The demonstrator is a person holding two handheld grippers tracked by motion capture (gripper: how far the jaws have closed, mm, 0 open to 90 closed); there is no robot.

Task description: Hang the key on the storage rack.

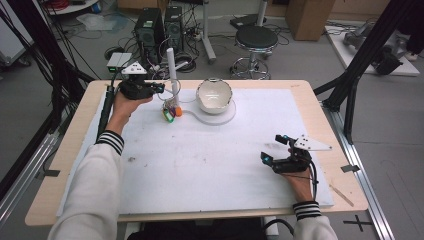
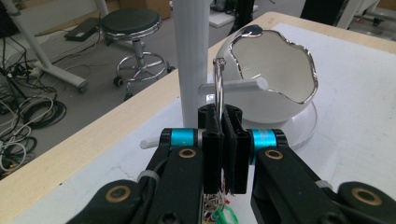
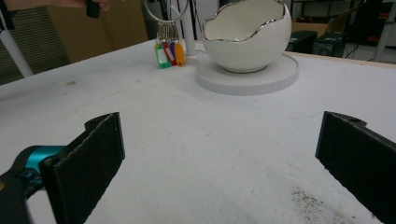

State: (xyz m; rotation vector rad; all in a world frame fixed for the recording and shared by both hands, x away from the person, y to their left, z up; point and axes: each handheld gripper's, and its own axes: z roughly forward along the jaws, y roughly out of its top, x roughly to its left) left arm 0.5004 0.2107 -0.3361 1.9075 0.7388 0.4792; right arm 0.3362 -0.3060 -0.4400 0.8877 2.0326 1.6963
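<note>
On round base (image 1: 227,114): white bowl (image 1: 214,96), inside bare.

Metal key ring (image 2: 218,88) with coloured tags (image 3: 169,53) hangs upright.

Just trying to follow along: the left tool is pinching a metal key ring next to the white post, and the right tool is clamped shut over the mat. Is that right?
Not quite. The right tool is open, not shut: the right gripper view shows its jaws wide apart over the bare mat. The rest holds: the left gripper view shows the left tool pinching the metal key ring beside the white post.
</note>
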